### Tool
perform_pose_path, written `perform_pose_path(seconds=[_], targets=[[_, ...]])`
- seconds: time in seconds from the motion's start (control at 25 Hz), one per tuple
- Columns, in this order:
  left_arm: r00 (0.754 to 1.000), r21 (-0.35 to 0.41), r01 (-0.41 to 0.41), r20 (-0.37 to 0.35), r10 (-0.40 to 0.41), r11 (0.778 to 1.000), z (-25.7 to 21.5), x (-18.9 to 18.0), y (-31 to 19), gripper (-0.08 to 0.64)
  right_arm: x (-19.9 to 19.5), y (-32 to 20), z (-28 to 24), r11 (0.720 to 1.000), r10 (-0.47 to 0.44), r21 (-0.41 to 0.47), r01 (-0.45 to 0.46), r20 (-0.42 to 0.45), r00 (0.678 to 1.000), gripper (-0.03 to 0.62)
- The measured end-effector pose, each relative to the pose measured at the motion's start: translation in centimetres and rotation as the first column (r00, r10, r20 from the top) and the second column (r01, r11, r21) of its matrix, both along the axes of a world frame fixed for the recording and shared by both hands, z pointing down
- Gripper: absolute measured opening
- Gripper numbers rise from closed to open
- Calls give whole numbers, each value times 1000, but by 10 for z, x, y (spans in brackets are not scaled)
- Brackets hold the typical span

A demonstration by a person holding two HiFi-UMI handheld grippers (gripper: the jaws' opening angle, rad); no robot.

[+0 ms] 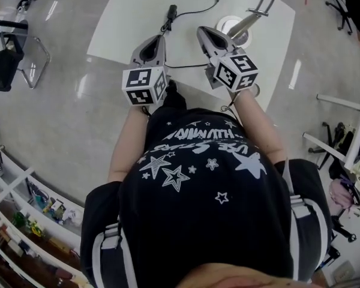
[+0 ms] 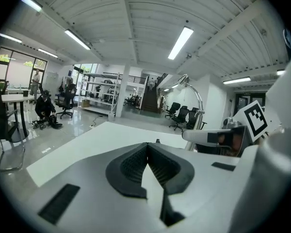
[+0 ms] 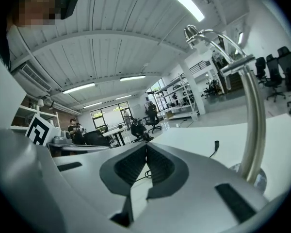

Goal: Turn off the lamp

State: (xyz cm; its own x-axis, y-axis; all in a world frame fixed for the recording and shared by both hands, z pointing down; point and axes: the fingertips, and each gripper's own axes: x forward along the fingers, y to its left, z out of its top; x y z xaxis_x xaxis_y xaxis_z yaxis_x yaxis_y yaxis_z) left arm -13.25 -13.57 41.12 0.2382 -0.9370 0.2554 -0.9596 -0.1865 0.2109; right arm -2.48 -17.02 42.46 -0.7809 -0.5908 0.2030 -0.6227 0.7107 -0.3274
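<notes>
On wht table (image 1: 132, 23) — curved chrome lamp (image 1: 249, 21).

The curved chrome lamp arm (image 3: 254, 115) shines like polished metal; the white surface (image 1: 132, 23) looks matt, the grey floor (image 1: 60, 107) glossy, perhaps polished concrete.

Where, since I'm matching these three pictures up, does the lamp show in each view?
Head view: the lamp is at the top, right of centre, its base on the table.
Left gripper view: the lamp is right of centre, curved neck rising beyond the table.
Right gripper view: the lamp is at far right, chrome stem close up.
Shared landmark: the white table.
</notes>
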Motion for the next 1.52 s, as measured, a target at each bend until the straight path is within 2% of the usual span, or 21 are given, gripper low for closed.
perform_pose_path(seconds=[0.32, 0.68, 0.84, 1.16, 1.28, 1.44, 1.52], targets=[[994, -100, -110, -6, 110, 989, 37, -1, -45, 11, -14, -35, 14, 997, 72, -32, -73, -38, 997, 6], [974, -229, -221, -13, 224, 948, 82, -3, -81, 12, -26, -65, 42, 983, 156, -77, -164, -101, 983, 6], [972, -246, -224, 11, 234, 943, 91, 2, -92, 15, -22, -71, 44, 976, 189, -88, -200, -118, 975, 6], [968, -317, -234, 9, 249, 919, 114, 20, -108, 152, -20, -71, 56, 977, 159, -120, -175, -131, 978, 6], [969, -324, -219, 36, 243, 921, 120, 22, -114, 163, -16, -74, 60, 976, 154, -133, -171, -126, 980, 6], [967, -381, -200, 74, 245, 903, 137, 23, -116, 163, -15, -74, 64, 976, 142, -148, -160, -130, 981, 6], [970, -406, -187, 69, 235, 894, 142, 24, -115, 163, -15, -74, 66, 977, 128, -155, -148, -135, 983, 6]])
